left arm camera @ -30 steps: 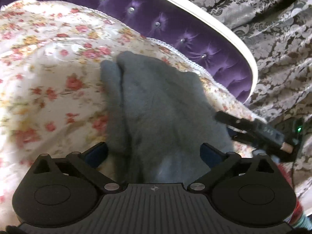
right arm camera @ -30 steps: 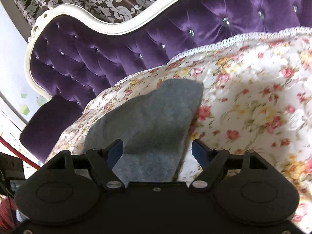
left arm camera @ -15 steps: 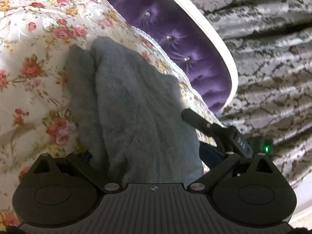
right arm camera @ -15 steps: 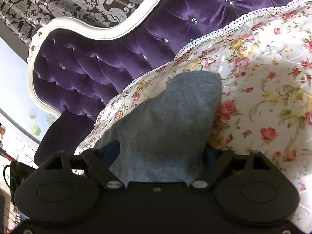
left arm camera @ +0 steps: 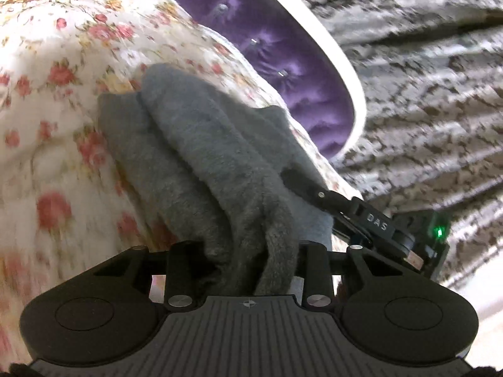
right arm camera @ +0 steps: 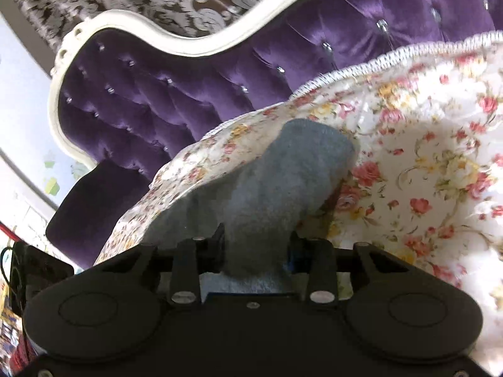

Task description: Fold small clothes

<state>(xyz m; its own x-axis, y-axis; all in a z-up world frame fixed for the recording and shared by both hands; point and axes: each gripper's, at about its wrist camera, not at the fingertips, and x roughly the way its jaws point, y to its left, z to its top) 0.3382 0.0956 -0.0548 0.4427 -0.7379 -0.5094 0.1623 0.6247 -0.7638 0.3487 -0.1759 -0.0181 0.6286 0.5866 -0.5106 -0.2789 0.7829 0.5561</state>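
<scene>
A small grey fleece garment (left arm camera: 201, 157) lies on the floral bedspread (left arm camera: 47, 94), folded in layers. My left gripper (left arm camera: 248, 257) is shut on its near edge, and the cloth bunches between the jaws. In the right wrist view the same grey garment (right arm camera: 283, 182) runs up from my right gripper (right arm camera: 256, 251), which is shut on its other near edge. The right gripper also shows in the left wrist view (left arm camera: 345, 207), at the garment's right side. The fingertips of both are hidden by cloth.
A purple tufted headboard (right arm camera: 188, 78) with a white frame (left arm camera: 330, 47) rises behind the bed. Patterned grey curtains (left arm camera: 424, 94) hang beyond it. The bedspread's lace edge (right arm camera: 393, 56) runs along the headboard. A dark purple seat (right arm camera: 94, 204) stands at the left.
Both grippers went from open around the garment's near edge to shut on it. The cloth now bunches and lifts between the jaws.
</scene>
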